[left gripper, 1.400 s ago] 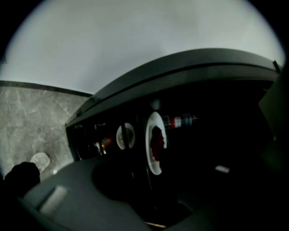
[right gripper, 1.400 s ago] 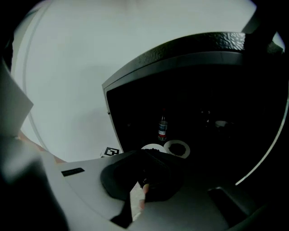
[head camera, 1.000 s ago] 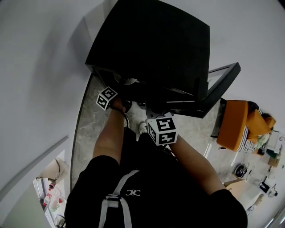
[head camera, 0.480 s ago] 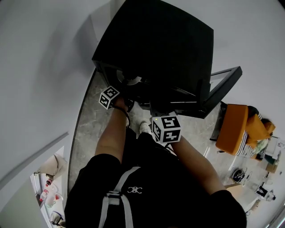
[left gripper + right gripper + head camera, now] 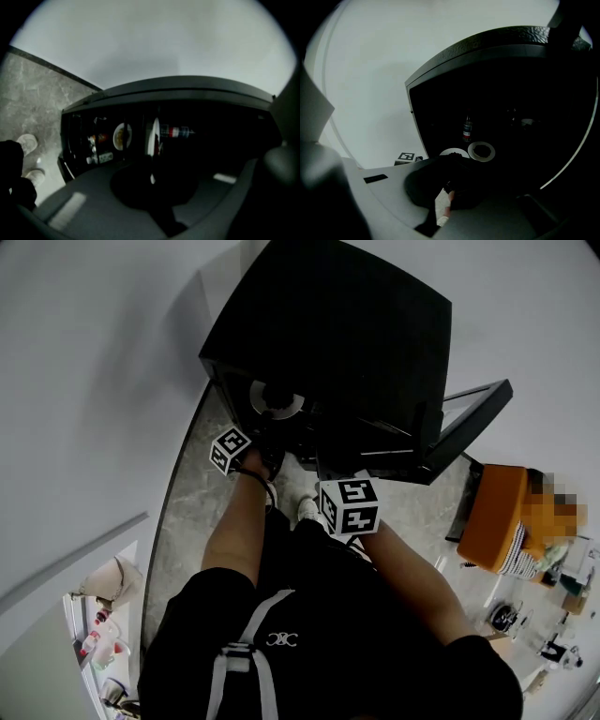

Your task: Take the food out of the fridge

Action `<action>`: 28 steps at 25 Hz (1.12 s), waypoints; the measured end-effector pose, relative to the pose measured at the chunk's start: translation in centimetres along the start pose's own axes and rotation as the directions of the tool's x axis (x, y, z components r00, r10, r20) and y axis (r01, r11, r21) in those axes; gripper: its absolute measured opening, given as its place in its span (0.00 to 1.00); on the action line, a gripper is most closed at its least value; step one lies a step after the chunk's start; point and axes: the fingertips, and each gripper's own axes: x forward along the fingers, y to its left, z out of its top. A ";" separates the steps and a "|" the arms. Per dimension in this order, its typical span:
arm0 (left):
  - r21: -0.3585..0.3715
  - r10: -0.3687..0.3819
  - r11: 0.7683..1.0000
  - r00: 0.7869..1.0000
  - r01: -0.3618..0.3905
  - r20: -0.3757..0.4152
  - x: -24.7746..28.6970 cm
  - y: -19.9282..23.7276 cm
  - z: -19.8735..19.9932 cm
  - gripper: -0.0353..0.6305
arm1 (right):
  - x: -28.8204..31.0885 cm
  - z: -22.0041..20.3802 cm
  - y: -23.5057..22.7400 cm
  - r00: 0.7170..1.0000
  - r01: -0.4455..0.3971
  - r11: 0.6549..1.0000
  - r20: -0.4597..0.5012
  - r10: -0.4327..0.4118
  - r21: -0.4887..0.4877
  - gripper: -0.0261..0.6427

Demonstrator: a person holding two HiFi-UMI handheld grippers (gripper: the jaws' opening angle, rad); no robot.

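The black fridge (image 5: 328,334) stands open, its door (image 5: 464,423) swung to the right. My left gripper (image 5: 152,177) has just been closing and is now shut on the rim of a white plate (image 5: 153,135), which shows edge-on between its jaws. From above, that plate (image 5: 277,397) sits at the fridge's mouth, just ahead of the left gripper's marker cube (image 5: 230,448). Inside are a second plate of food (image 5: 123,136) and a bottle (image 5: 176,131). My right gripper (image 5: 450,187) is shut on nothing, facing a plate of dark food (image 5: 481,151) and a bottle (image 5: 467,129).
The fridge stands on a grey stone floor (image 5: 187,521) against a white wall (image 5: 84,381). The person's shoes (image 5: 26,143) are near its base. An orange seat (image 5: 492,512) and clutter lie beyond the door at the right. Small jars (image 5: 96,149) fill the fridge's left side.
The white plate now shows more fully at the fridge's mouth in the head view. The left marker cube has shifted slightly. The right gripper's cube has hardly moved.
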 end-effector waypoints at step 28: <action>0.003 -0.174 0.985 0.976 0.175 0.135 -19.0 -8.3 -3.6 0.06 | -2.1 0.3 3.4 0.963 -0.248 0.958 0.075 0.261 -0.147 0.03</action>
